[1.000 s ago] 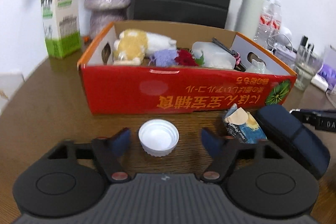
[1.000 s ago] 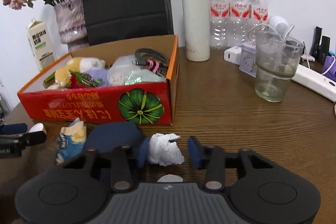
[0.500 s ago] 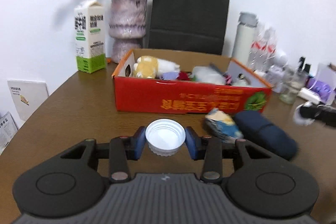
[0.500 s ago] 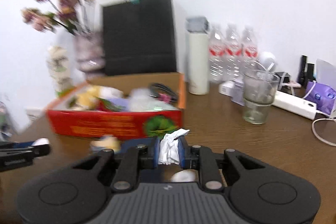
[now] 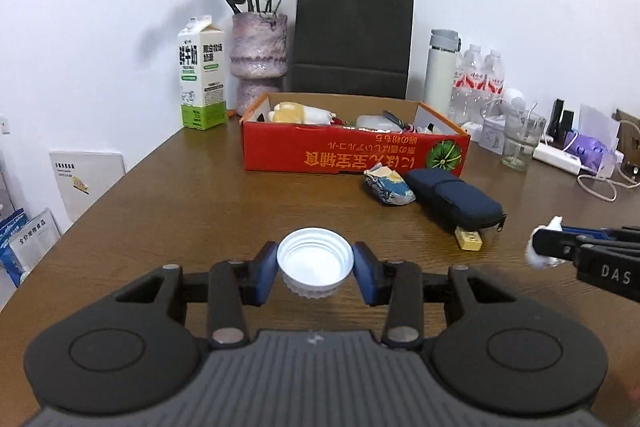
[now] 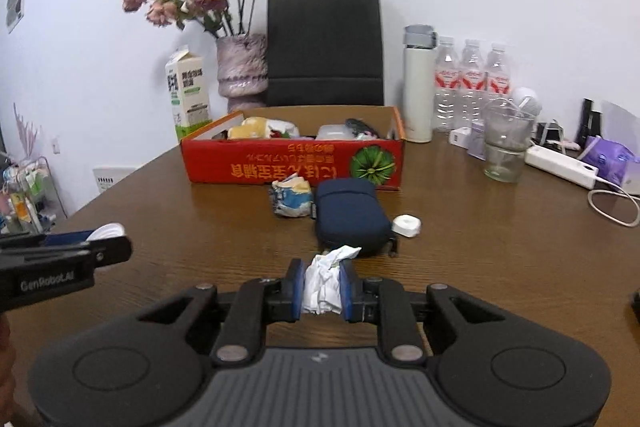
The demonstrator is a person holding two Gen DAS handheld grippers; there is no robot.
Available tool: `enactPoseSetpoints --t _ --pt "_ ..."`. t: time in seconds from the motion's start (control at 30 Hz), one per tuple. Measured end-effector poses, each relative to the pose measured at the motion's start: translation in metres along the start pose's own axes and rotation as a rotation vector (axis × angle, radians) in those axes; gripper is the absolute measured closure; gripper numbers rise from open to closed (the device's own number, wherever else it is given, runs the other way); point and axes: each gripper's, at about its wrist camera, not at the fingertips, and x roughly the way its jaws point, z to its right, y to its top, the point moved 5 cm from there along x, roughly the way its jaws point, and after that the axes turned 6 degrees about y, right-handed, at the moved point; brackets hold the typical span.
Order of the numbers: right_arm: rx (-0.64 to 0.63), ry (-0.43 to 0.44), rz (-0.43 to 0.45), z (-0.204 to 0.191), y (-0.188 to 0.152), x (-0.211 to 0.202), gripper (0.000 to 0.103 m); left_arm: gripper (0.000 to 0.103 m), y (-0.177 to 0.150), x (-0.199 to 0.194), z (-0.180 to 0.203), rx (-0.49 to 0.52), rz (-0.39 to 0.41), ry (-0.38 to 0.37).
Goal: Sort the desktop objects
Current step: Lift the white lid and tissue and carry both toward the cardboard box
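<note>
Both grippers had pulled back from the red box since the earlier pictures, each taking its object along, so the box looked smaller and farther away.

Left wrist view: the left gripper was clenched on the white bottle cap, its open side up, with a blue pad pressing at 9 o'clock and another at 3 o'clock of the cap. The cap was held above the brown table. At 12 o'clock from it stood the red box with a plush toy and other small things inside. At about 1 o'clock lay a crumpled wrapper, and touching its right side a dark blue pouch. A small yellow piece lay at the near end of the pouch. At 3 o'clock the right gripper came into the picture with something white in its tip.

Right wrist view: the right gripper was grasping the crumpled white paper tightly between its blue pads. Straight at 12 o'clock was the dark blue pouch, and beyond it the red box. The crumpled wrapper lay at 11 o'clock and a small white case at 1 o'clock. At 9 o'clock the left gripper showed with the white bottle cap at its tip.
</note>
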Motion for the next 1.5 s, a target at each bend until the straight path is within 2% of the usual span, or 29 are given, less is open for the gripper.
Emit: enactPoseSetpoints --t 0.27,0.47,0.53,0.57,0.6,0.67,0.77,0.83,1.0,1.03,1.07,1.1,1.23,1.33,1.5 --pt "0.003 -0.016 0.032 0.000 0.000 -0.034 0.086 0.062 0.001 -0.032 -0.002 0.004 0.052 -0.002" --pt "-0.021 -0.001 0.047 -0.014 0.000 -0.042 0.085 0.063 -0.004 -0.034 -0.005 0.004 0.047 -0.018" --pt "-0.028 -0.005 0.045 -0.016 -0.001 -0.042 0.085 0.051 -0.012 -0.033 -0.008 0.001 0.019 -0.048" --pt "-0.028 -0.008 0.046 -0.015 -0.001 -0.043 0.085 0.040 -0.015 -0.034 -0.011 -0.005 0.016 -0.052" --pt "-0.026 -0.010 0.046 -0.014 -0.002 -0.043 0.085 0.036 -0.019 -0.037 -0.014 -0.003 0.017 -0.055" --pt "-0.020 -0.013 0.038 -0.012 -0.005 -0.043 0.085 0.032 -0.027 -0.042 -0.017 0.026 0.000 -0.061" --pt "-0.016 -0.013 0.009 -0.009 -0.012 -0.037 0.085 0.032 -0.043 -0.048 -0.014 0.071 -0.045 -0.095" --pt "-0.014 -0.003 -0.004 -0.010 -0.016 -0.034 0.085 0.032 -0.052 -0.045 -0.013 0.076 -0.071 -0.102" --pt "-0.023 0.023 -0.027 -0.018 -0.023 -0.027 0.085 0.036 -0.055 -0.020 -0.018 0.018 -0.106 -0.074" --pt "-0.026 0.027 -0.029 -0.019 -0.024 -0.026 0.085 0.039 -0.056 -0.014 -0.018 0.013 -0.118 -0.072" --pt "-0.026 0.028 -0.032 -0.019 -0.024 -0.025 0.085 0.048 -0.057 -0.009 -0.019 0.010 -0.130 -0.071" --pt "-0.027 0.027 -0.034 -0.019 -0.024 -0.024 0.085 0.062 -0.058 -0.005 -0.018 0.008 -0.145 -0.076" --pt "-0.018 0.015 -0.043 -0.014 -0.023 -0.018 0.085 0.062 -0.057 0.001 -0.022 -0.014 -0.169 -0.090" --pt "-0.024 0.005 -0.049 -0.009 -0.018 -0.009 0.085 0.062 -0.040 0.006 -0.029 -0.058 -0.156 -0.099" --pt "-0.058 -0.004 0.002 0.002 0.016 0.008 0.085 0.062 0.022 0.028 -0.041 -0.083 -0.063 -0.112"
